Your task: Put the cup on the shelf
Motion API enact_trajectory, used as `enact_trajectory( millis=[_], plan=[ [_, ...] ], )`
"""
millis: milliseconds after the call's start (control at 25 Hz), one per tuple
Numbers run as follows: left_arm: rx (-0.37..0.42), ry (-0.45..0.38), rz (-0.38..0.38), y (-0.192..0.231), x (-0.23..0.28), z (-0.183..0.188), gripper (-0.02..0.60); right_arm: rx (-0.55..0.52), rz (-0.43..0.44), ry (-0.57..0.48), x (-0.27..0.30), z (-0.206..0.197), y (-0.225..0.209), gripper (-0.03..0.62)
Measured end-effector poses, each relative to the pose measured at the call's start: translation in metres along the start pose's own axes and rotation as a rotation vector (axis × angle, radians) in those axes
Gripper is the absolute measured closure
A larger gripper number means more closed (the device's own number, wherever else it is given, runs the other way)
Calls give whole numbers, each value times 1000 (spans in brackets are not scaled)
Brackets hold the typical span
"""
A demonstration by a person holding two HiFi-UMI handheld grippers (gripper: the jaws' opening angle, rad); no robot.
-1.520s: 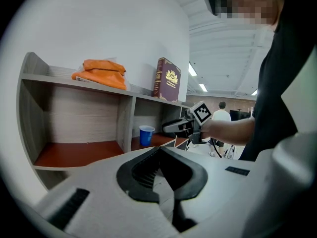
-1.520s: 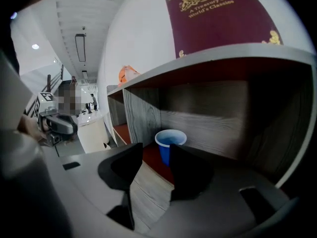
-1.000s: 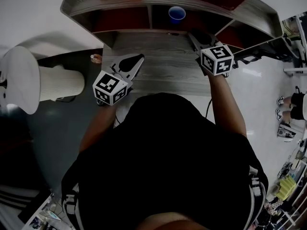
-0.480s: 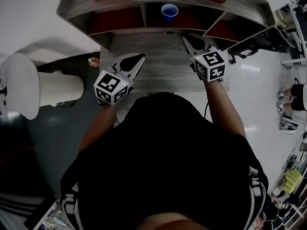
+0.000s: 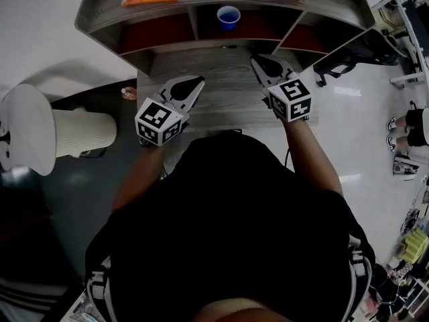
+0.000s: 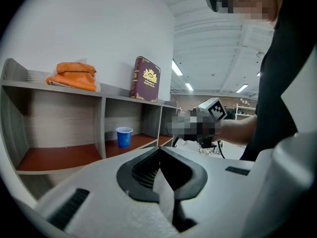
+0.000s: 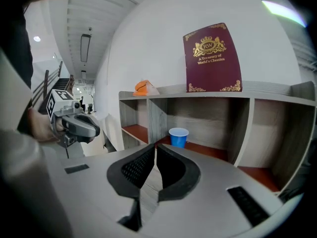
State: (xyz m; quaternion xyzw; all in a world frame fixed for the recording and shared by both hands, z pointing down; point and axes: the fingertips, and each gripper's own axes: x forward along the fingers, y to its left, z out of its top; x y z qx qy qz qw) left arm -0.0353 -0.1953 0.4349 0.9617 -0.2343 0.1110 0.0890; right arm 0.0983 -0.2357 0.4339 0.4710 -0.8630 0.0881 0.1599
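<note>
The blue cup [image 5: 228,17] stands upright in the middle compartment of the grey shelf [image 5: 201,44], on its reddish floor. It also shows in the left gripper view as the cup [image 6: 124,136] and in the right gripper view as the cup [image 7: 178,136]. My right gripper [image 5: 255,59] hovers over the desk just in front of that compartment, shut and empty, its jaws [image 7: 155,148] pointing at the cup. My left gripper [image 5: 199,81] is lower left over the desk, shut with nothing in it.
A maroon book [image 7: 212,58] stands on the shelf top, and an orange bag [image 7: 144,88] lies further left. The grey wooden desk [image 5: 221,92] lies below the shelf. A white ribbed bin [image 5: 80,133] sits left of the desk. The side compartments are bare.
The right gripper has drawn back from the shelf toward the person and its jaws have closed. The cup stays on the shelf. The left gripper barely moved.
</note>
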Motion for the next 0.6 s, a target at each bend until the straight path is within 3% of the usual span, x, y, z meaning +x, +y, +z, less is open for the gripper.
enact_trajectory(
  millis=[600],
  plan=[
    [-11,-21,-45,-19,16,15,563,43,-13,-26,-26,-8,-7,572]
  ],
)
